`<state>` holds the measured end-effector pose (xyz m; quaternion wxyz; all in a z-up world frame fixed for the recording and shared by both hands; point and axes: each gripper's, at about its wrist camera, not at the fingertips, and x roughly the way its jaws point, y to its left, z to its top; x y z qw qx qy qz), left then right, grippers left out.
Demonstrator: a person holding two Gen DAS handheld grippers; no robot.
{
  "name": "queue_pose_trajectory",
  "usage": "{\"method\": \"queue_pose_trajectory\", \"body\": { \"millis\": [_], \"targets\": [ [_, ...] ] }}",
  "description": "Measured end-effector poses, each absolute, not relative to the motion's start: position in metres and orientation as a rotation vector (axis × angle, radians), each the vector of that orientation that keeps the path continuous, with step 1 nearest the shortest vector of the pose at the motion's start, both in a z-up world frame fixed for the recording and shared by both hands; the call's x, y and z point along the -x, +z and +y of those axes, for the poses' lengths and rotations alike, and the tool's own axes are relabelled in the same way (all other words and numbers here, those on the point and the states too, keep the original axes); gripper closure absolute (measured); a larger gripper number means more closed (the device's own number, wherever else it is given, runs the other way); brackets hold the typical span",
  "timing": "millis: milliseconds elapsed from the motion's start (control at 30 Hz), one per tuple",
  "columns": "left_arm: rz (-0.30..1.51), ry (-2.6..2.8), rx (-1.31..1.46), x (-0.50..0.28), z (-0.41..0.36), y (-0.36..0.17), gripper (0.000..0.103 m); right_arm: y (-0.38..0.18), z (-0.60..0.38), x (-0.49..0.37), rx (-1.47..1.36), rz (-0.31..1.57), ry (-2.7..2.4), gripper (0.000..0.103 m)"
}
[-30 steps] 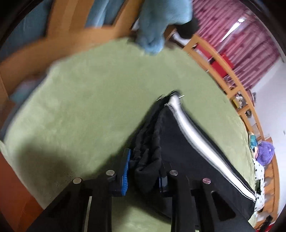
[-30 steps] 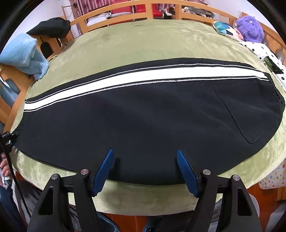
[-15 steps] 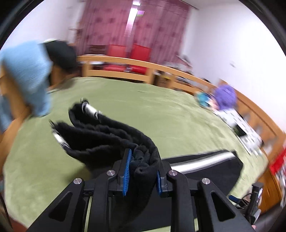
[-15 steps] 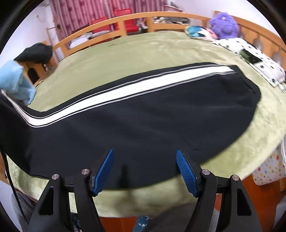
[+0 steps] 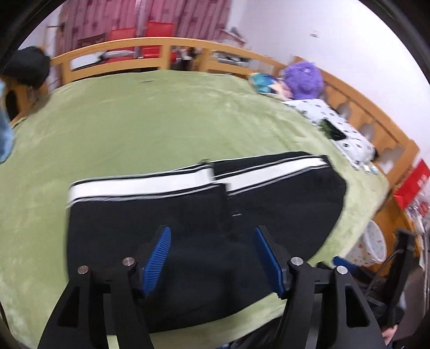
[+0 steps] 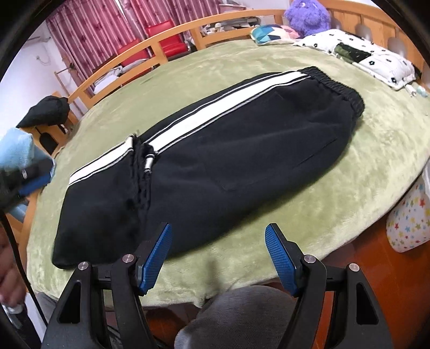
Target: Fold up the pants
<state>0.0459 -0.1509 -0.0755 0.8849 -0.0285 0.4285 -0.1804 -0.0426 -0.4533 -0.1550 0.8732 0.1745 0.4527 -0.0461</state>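
Black pants [image 6: 242, 150] with a white side stripe lie folded in half on the green blanket [image 6: 376, 150]. The leg cuffs [image 6: 142, 158] rest on the middle of the legs, and the waistband [image 6: 338, 88] is at the far right. In the left wrist view the pants [image 5: 188, 214] lie flat below my left gripper [image 5: 212, 257]. Its jaws are opening, and nothing is pinched between the blue pads [image 5: 157, 259]. My right gripper [image 6: 217, 257] hovers open and empty over the bed's near edge, in front of the pants. The left gripper [image 6: 32, 180] shows blurred at the left edge of the right wrist view.
A wooden rail [image 6: 166, 37] rings the bed. A purple plush toy [image 6: 309, 16] and a dotted pillow [image 6: 371, 59] lie at the far right. A blue towel [image 6: 16, 150] and a dark garment [image 6: 45, 110] sit at the left. A star-patterned bag [image 6: 408, 222] stands beside the bed. A person's grey knee [image 6: 236, 316] is below.
My left gripper carried the bunched leg ends across over the pants, laid them down and let go. My right gripper slid sideways along the near edge, staying open.
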Motion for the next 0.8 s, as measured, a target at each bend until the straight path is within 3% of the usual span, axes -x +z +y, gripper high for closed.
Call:
{"method": "queue_pose_trajectory", "body": {
  "millis": [300, 433, 467, 500, 533, 600, 700, 800],
  "targets": [
    [0.972, -0.131, 0.237, -0.045, -0.023, -0.112, 0.038, -0.163, -0.406, -0.011, -0.424, 0.937, 0.107, 0.031],
    [1.007, -0.099, 0.352, -0.039, 0.016, -0.128, 0.038, -0.173, -0.365, -0.035, -0.4, 0.979, 0.202, 0.037],
    [1.013, -0.096, 0.371, -0.039, 0.021, -0.132, 0.038, -0.177, -0.359, -0.041, -0.385, 0.994, 0.199, 0.041],
    [1.018, -0.095, 0.39, -0.038, 0.026, -0.135, 0.038, -0.182, -0.352, -0.047, -0.364, 1.018, 0.198, 0.066],
    [1.02, -0.096, 0.402, -0.037, 0.03, -0.137, 0.038, -0.184, -0.345, -0.051, -0.331, 1.04, 0.189, 0.08],
    [1.018, -0.106, 0.41, -0.036, 0.034, -0.138, 0.038, -0.165, -0.338, -0.042, -0.25, 0.992, 0.19, 0.084],
    [1.01, -0.153, 0.403, -0.035, 0.035, -0.139, 0.038, -0.131, -0.351, -0.015, -0.351, 0.886, 0.254, 0.084],
    [1.028, -0.19, 0.407, -0.038, 0.033, -0.147, 0.037, -0.142, -0.352, -0.005, -0.327, 0.96, 0.245, 0.082]
  ]
}}
